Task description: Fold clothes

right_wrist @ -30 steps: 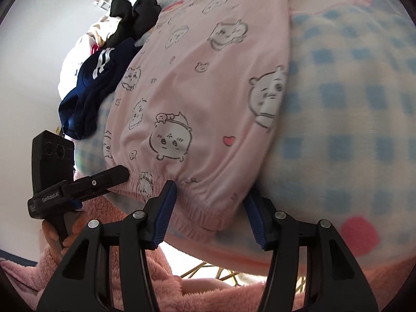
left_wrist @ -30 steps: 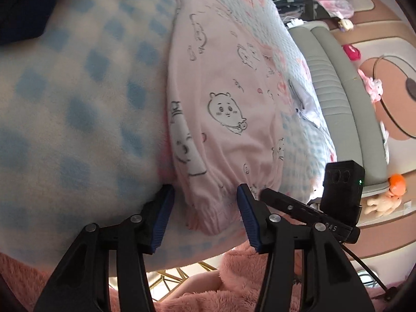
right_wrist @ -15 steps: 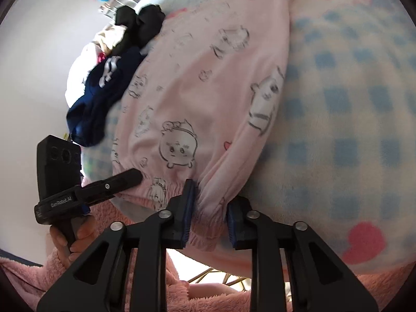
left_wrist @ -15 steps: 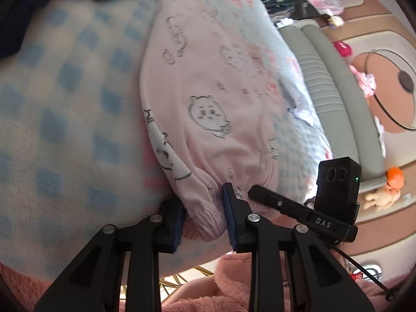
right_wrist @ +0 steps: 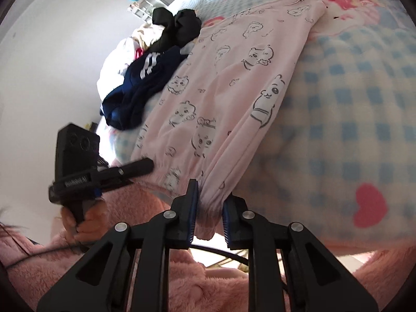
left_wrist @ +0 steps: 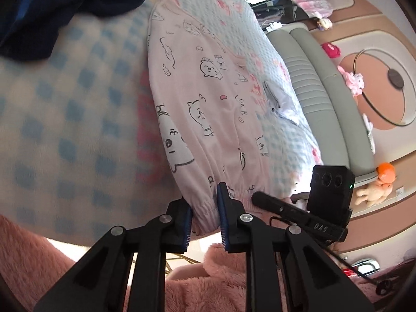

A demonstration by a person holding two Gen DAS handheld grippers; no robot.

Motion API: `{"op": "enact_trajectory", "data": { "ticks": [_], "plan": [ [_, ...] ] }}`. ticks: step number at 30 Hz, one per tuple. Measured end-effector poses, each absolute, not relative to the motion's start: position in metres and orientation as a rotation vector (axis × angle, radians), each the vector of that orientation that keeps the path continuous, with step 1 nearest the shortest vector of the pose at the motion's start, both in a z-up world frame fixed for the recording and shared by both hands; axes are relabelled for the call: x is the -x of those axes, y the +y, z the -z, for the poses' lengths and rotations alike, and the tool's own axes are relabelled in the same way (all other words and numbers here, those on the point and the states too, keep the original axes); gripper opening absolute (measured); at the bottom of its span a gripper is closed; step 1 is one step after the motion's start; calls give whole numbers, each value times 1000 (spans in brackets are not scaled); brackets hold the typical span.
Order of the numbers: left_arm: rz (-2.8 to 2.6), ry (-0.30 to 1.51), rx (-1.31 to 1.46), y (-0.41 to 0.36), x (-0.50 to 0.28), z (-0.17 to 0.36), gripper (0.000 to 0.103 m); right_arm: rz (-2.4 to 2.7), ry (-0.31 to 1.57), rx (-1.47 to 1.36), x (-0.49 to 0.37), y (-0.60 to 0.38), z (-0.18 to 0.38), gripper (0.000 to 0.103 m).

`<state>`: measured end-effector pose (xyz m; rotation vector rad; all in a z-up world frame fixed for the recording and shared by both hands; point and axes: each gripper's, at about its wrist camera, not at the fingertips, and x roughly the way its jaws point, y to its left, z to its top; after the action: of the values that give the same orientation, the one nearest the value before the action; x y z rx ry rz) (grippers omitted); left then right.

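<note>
Pink pyjama trousers (left_wrist: 208, 98) with black cartoon prints lie flat on a blue-and-white checked blanket (left_wrist: 65, 109). Their gathered waistband hangs at the near edge of the bed. My left gripper (left_wrist: 205, 215) is shut on the left end of that waistband. My right gripper (right_wrist: 210, 212) is shut on the other end of the same pink trousers (right_wrist: 228, 91), lifted slightly. In the right wrist view the other gripper (right_wrist: 140, 167) shows at the left, held by a hand (right_wrist: 85, 221).
A dark navy garment (right_wrist: 140, 88) and black clothes (right_wrist: 176, 26) are piled at the far left of the bed. A grey sofa (left_wrist: 325, 96) and toys stand beyond the bed. Pink fluffy sleeves (right_wrist: 208, 280) fill the near foreground.
Both grippers went from open around the waistband to shut on it. The band is now pulled up and toward the bed's near edge, drawing the fabric taut.
</note>
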<state>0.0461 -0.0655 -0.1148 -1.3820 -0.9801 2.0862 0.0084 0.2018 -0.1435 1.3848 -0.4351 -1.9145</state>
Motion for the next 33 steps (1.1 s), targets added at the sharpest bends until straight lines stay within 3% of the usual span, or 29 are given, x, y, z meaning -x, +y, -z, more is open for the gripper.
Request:
{"op": "enact_trajectory", "data": {
  "ticks": [11, 13, 14, 18, 22, 26, 31, 33],
  "plan": [
    [-2075, -954, 1191, -70, 25, 73, 18, 2015, -396, -1267, 52, 189, 101, 19],
    [-2074, -1015, 1154, -74, 52, 67, 18, 2075, -446, -1252, 77, 189, 96, 32],
    [-2079, -1045, 1137, -76, 68, 65, 19, 2107, -492, -1250, 91, 192, 96, 33],
    [-2148, -1168, 1216, -95, 110, 75, 32, 2202, -575, -1282, 124, 199, 96, 48],
    [-2269, -1074, 1111, -104, 98, 63, 51, 2257, -547, -1221, 124, 215, 85, 62],
    [-2299, -983, 1158, -106, 95, 75, 51, 2253, -438, -1301, 130, 212, 99, 64],
    [-2364, -731, 1185, -91, 102, 84, 49, 2162, -315, -1355, 132, 184, 122, 64],
    [-2350, -745, 1143, -88, 108, 85, 49, 2214, -318, -1354, 136, 179, 125, 64]
  ]
}}
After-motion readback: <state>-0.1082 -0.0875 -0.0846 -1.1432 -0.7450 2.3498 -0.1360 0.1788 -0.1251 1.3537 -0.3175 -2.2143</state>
